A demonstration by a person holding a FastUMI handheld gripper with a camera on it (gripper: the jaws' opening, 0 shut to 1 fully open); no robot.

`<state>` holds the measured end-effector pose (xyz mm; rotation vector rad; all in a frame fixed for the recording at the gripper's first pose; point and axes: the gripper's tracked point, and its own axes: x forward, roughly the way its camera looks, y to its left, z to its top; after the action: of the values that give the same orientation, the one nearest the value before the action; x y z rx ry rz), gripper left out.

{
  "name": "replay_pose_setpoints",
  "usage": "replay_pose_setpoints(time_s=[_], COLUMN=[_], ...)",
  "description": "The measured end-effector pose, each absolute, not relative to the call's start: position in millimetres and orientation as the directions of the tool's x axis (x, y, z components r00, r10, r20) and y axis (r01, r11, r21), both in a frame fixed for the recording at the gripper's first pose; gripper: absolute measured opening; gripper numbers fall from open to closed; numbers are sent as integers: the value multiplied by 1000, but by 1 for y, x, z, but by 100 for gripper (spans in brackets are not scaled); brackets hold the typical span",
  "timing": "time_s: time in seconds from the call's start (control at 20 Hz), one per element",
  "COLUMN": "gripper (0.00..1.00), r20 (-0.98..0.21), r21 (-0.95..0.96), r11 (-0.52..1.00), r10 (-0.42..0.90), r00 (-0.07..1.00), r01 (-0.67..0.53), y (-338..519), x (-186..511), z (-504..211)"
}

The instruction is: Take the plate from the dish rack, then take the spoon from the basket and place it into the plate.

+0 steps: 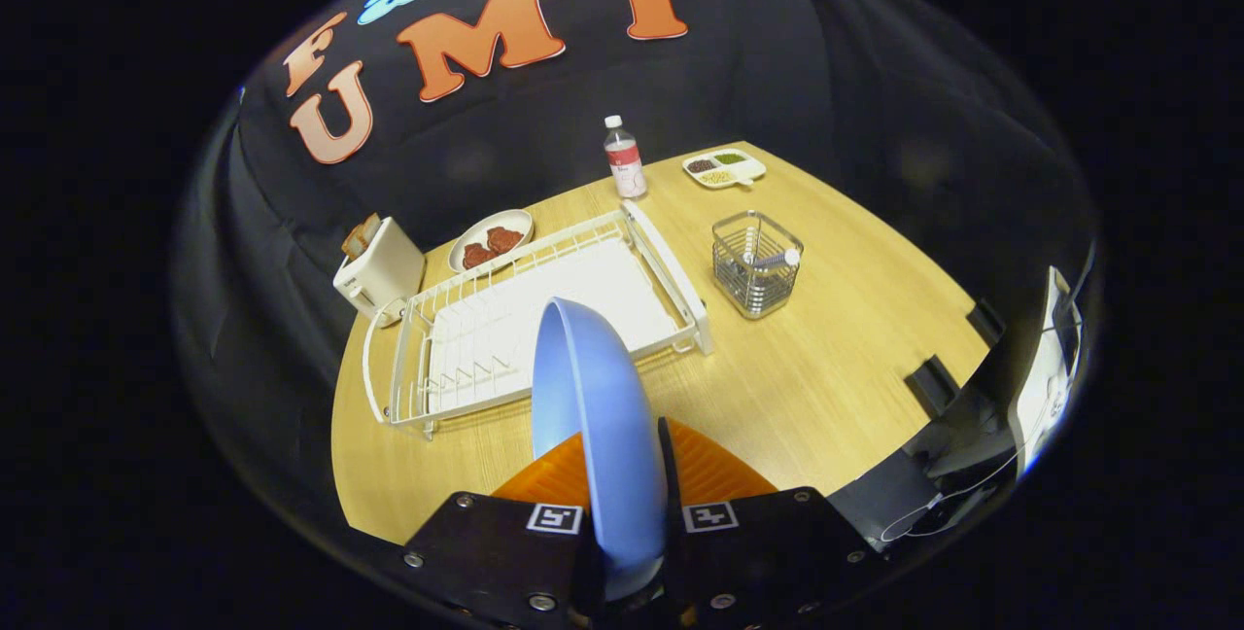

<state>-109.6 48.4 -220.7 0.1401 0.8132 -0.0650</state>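
Basket (pixel 756 263) right of rack (pixel 544 319)

Even overhead light falls bright on the wooden table (pixel 826 338), with only soft, short shadows under the dish rack (pixel 525 319) and wire basket (pixel 756 265). Fisheye bending grows strong toward the rim, worst around 3 and 9 o'clock, while the centre stays sharp.
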Motion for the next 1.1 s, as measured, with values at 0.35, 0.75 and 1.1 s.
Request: replay_pose_setpoints(time_s=[0.35, 0.75, 1.1], gripper=[23, 23, 26], r20=[-782, -787, -791], r21=[231, 378, 450], r11=[969, 918, 877], r10=[128, 248, 302], r00=[610, 565, 532], r01=[93, 124, 172], y=[67, 93, 105], x=[-129, -115, -114], z=[-285, -324, -339])
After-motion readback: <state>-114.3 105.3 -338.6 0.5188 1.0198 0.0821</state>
